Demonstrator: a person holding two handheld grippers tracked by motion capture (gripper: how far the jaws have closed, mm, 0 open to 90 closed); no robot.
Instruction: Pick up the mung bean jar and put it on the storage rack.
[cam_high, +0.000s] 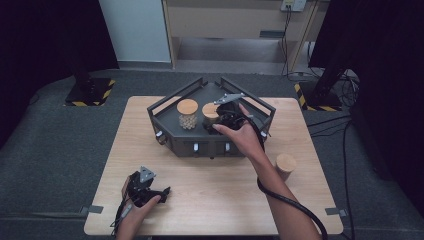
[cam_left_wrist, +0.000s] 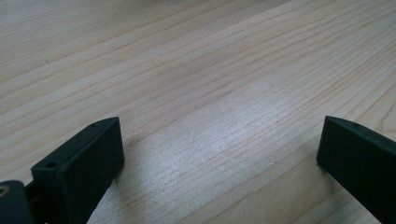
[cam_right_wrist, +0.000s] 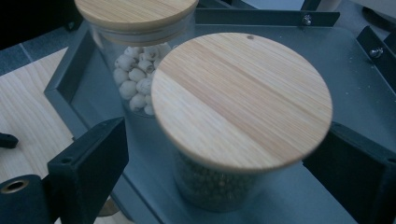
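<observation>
A dark angular tray (cam_high: 165, 103) sits at the back of the wooden table (cam_high: 210, 200). Two glass jars with round wooden lids stand in it. One holds pale balls (cam_high: 187, 114) (cam_right_wrist: 135, 79). The other holds small dark grains (cam_high: 210, 113) (cam_right_wrist: 240, 98). My right gripper (cam_high: 220, 122) (cam_right_wrist: 224, 142) reaches into the tray with a jaw on each side of the dark-grain jar. The jaws stand apart and a gap shows beside the glass. My left gripper (cam_high: 162, 192) (cam_left_wrist: 219, 140) rests low over bare wood near the front left. It is open with nothing between its jaws.
A third wood-lidded jar (cam_high: 285, 165) stands on the table to the right of the tray, near my right forearm. The tray has raised rails (cam_right_wrist: 266, 17) around its edge. A cable trails from the right gripper along the forearm.
</observation>
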